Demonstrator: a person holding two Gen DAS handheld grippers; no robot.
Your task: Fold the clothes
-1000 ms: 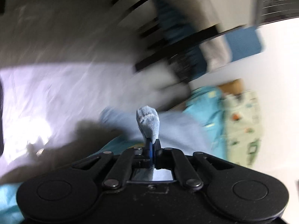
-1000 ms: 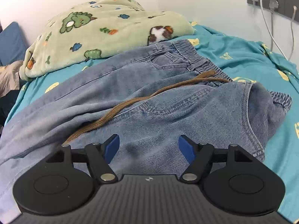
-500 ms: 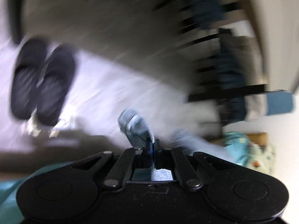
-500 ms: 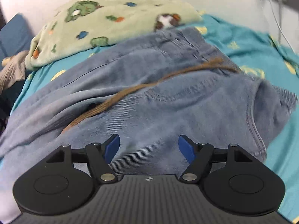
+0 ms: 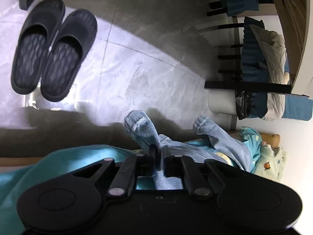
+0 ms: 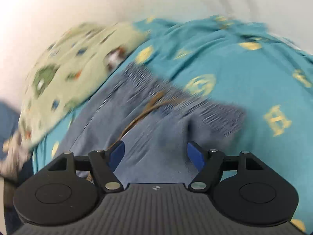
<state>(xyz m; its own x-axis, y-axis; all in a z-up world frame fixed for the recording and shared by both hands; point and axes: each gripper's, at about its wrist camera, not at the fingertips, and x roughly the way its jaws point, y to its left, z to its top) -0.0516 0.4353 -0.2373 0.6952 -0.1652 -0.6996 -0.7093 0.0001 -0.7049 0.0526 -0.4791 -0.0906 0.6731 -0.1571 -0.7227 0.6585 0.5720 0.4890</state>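
Light-blue jeans lie on the teal bedsheet [image 6: 234, 62]. In the left wrist view one jeans leg [image 5: 142, 127] runs between the fingers of my left gripper [image 5: 158, 149]. Its cuff hangs past the bed's edge over the floor. The jaws are opening, but the pads still touch the denim. A second cuff [image 5: 203, 125] lies to the right. In the blurred right wrist view my right gripper [image 6: 155, 152] hovers over the jeans' waist part [image 6: 162, 129], near the brown drawstring [image 6: 150, 105]. Its jaws are wide and opening, pressing on nothing.
Dark slippers [image 5: 52, 49] sit as a pair on the grey tiled floor at upper left. A white bin [image 5: 223, 102] with a black bag and a black rack [image 5: 246, 85] stand right. A green patterned blanket [image 6: 68, 72] is bunched against the wall.
The left gripper swung down toward the bed's edge with the jeans leg, and its jaws parted slightly. The right gripper pulled back and rolled, so the jeans' waist now sits farther off.
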